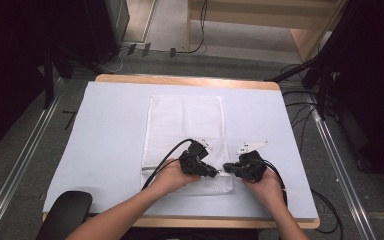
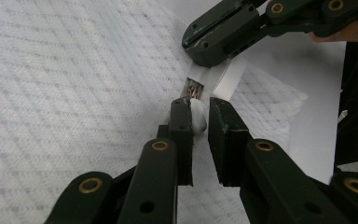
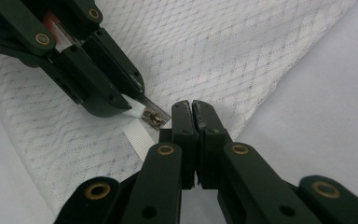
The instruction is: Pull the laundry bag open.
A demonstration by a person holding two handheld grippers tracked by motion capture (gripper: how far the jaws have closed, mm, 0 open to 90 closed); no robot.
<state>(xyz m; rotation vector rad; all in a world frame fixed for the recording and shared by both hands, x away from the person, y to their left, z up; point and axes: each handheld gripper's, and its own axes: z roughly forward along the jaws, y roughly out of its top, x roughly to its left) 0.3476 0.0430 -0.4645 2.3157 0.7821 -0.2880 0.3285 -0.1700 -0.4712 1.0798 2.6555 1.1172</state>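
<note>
A white mesh bag [image 1: 185,125] lies flat on the table's white cover [image 1: 110,150], with its zipper along the near edge. My left gripper [image 1: 215,172] [image 2: 198,109] is shut on the white zipper pull [image 2: 198,117], just behind the metal slider [image 2: 194,88]. Facing it tip to tip, my right gripper [image 1: 227,169] [image 3: 192,107] has its jaws pressed together on the zipper's end at the bag's near right corner. A white tape strip [image 3: 137,135] runs beside the slider [image 3: 153,116]. The right gripper view also has the left gripper [image 3: 116,100] pinching the pull [image 3: 134,110].
The cover leaves a wooden table edge [image 1: 185,80] bare at the far side. A black rounded object [image 1: 65,215] sits at the near left corner. Cables [image 1: 305,120] lie on the floor to the right. Both forearms come in from the bottom.
</note>
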